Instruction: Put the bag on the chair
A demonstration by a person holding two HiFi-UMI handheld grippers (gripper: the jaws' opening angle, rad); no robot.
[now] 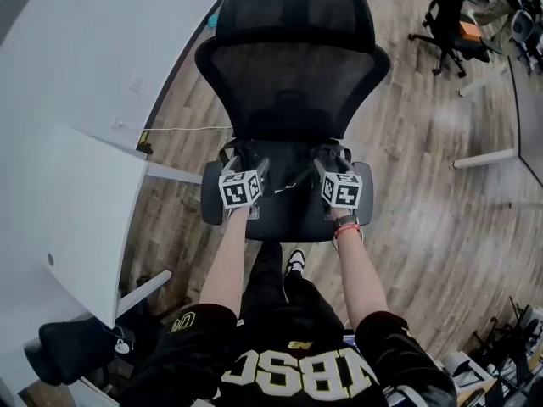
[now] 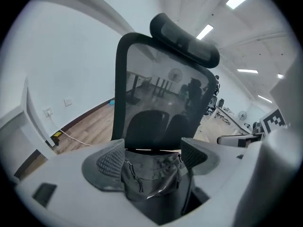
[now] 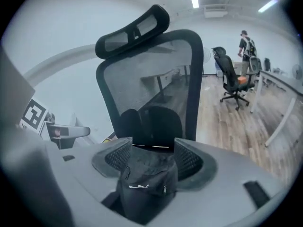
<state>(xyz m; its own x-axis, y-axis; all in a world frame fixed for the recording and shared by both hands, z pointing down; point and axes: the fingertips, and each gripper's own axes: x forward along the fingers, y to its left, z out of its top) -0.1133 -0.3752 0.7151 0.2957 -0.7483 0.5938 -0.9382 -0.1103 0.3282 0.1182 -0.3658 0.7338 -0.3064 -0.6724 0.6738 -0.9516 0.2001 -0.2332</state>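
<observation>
A black mesh office chair (image 1: 293,66) with a headrest stands in front of me, its seat (image 1: 284,219) just below my hands. A dark fabric bag (image 1: 289,163) hangs over the seat between the two grippers. My left gripper (image 1: 252,164) is shut on the bag's left part; in the left gripper view the bunched bag (image 2: 150,176) with a zipper fills the gap between the jaws of the left gripper (image 2: 154,156). My right gripper (image 1: 330,163) is shut on the bag's right part, where dark cloth (image 3: 147,183) sits between the pads of the right gripper (image 3: 152,156).
A white desk (image 1: 81,210) stands at the left, with another dark chair (image 1: 76,346) at its near corner. A cable (image 1: 182,129) runs over the wooden floor. More office chairs (image 1: 450,24) and white desk legs (image 1: 488,155) are far right. A person (image 3: 246,44) stands in the background.
</observation>
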